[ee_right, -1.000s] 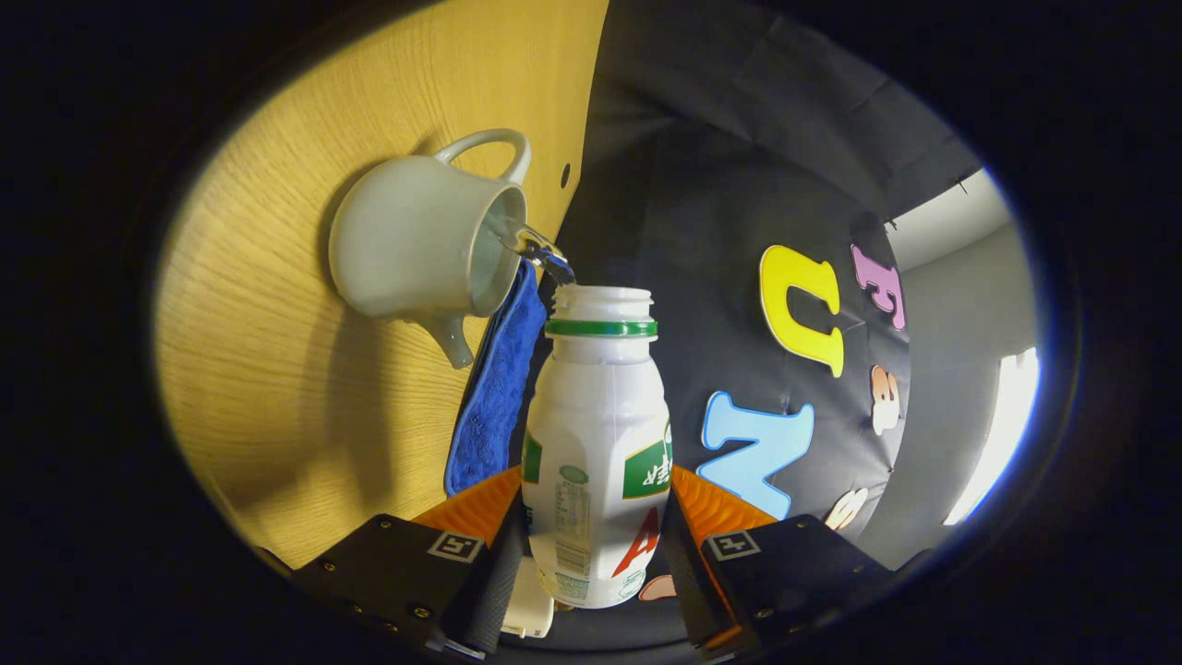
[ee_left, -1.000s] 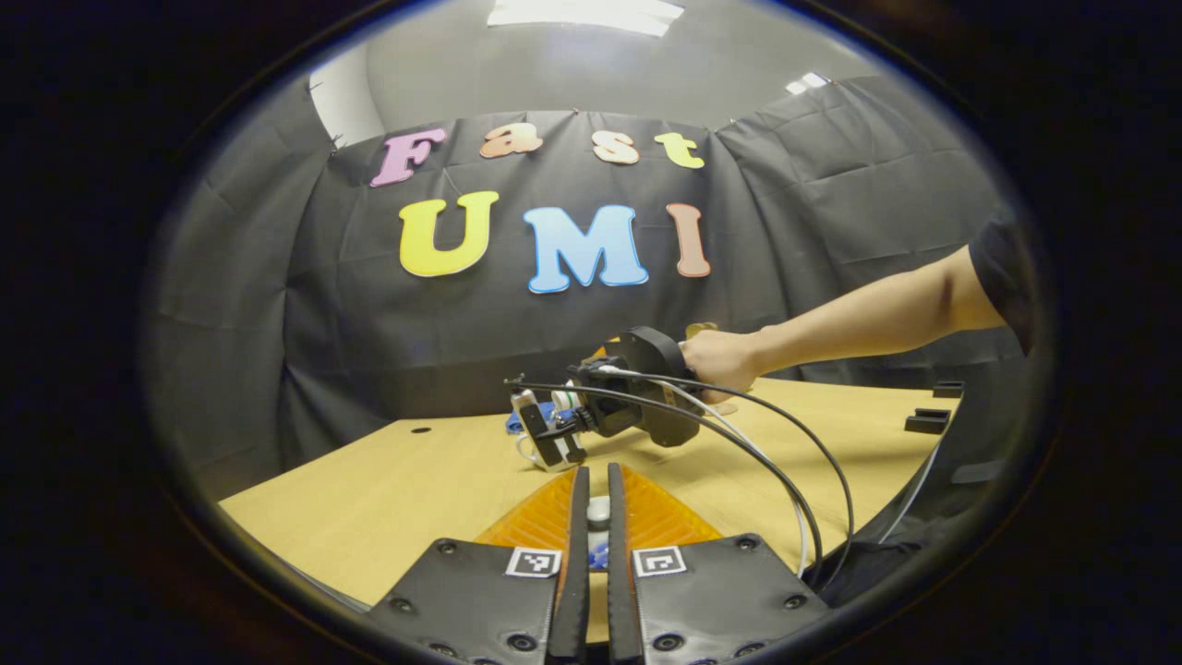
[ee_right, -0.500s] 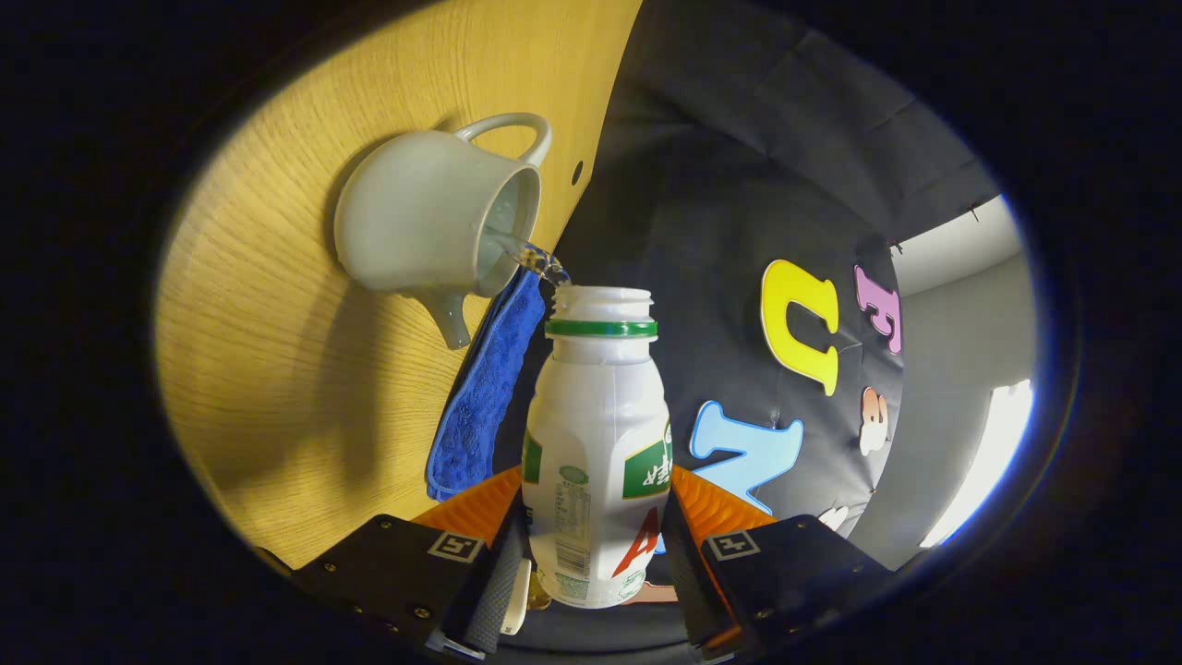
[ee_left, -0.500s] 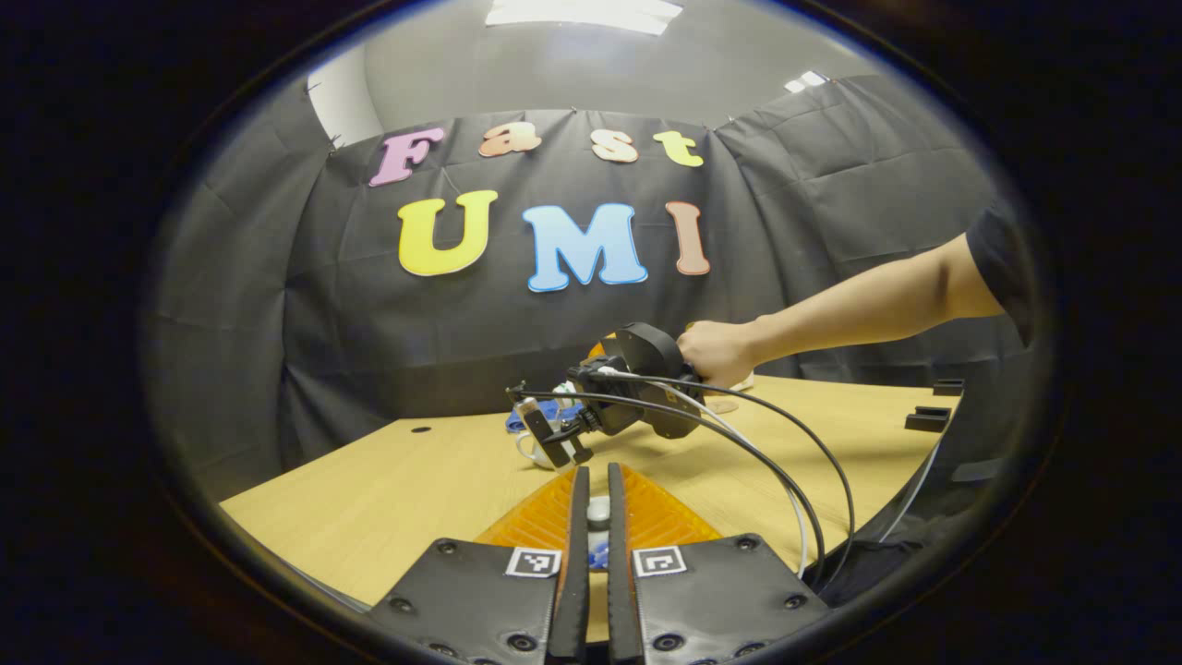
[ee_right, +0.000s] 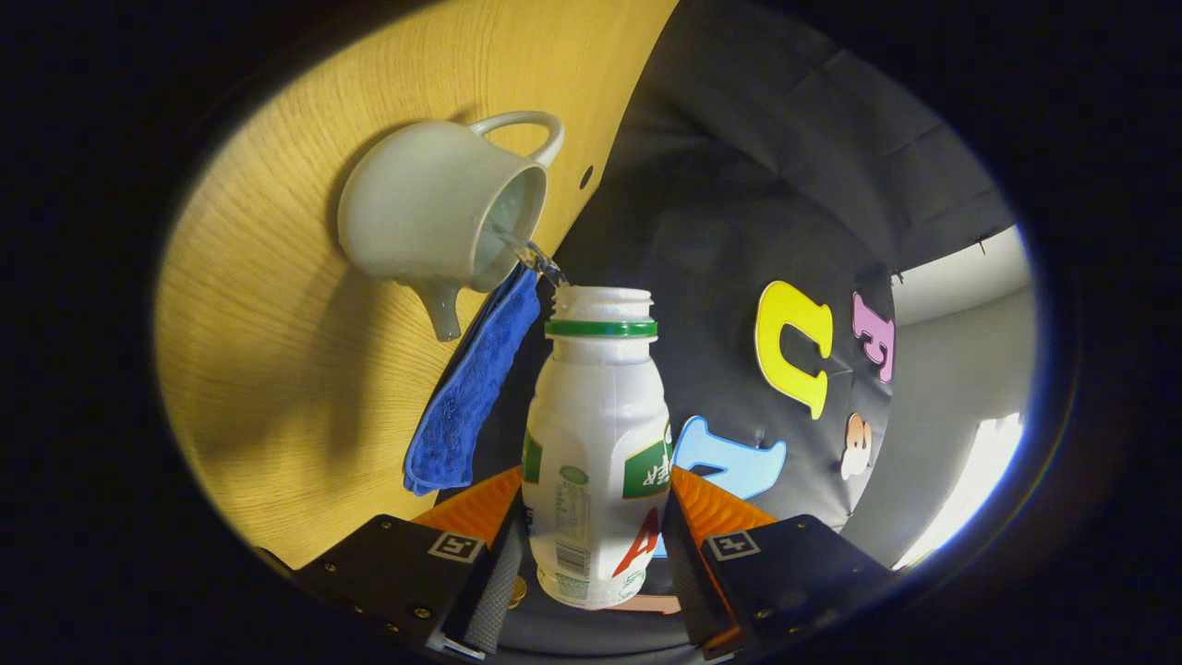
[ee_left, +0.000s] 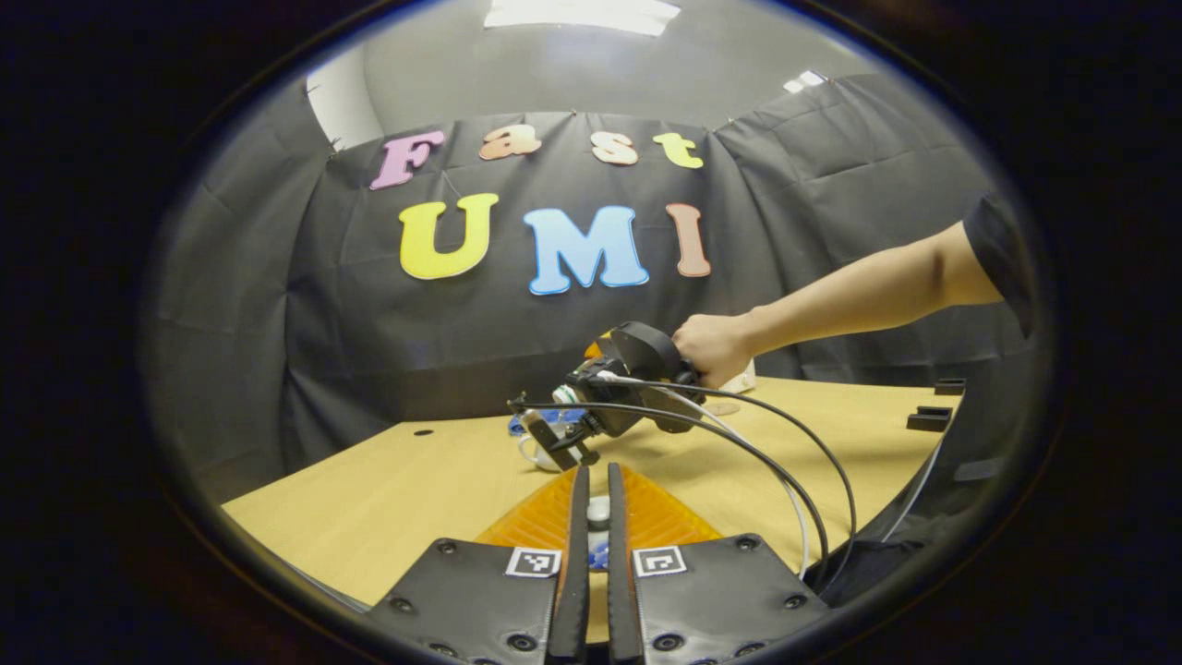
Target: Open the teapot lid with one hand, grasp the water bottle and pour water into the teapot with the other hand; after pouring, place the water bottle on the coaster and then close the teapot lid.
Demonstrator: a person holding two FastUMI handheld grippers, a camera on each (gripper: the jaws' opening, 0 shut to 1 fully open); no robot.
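Both fingers of the right hand-held gripper (ee_right: 591,554) clamp the water bottle (ee_right: 596,443).

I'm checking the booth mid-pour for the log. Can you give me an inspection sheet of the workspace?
Surface: wooden table, no spill seen.
Job's things: white bottle tipped sideways, uncapped, a thin stream running into the open teapot; a small white piece, likely the lid's knob, sits between the left tool's fingers.
Clutter: blue cloth beside the teapot; two black blocks at the table's far right.
Grippers: right tool clamped on the bottle; left tool nearly closed, held low over the table.
Cables: black cables loop from the right tool across the table.
Surroundings: black cloth wall, ceiling light.
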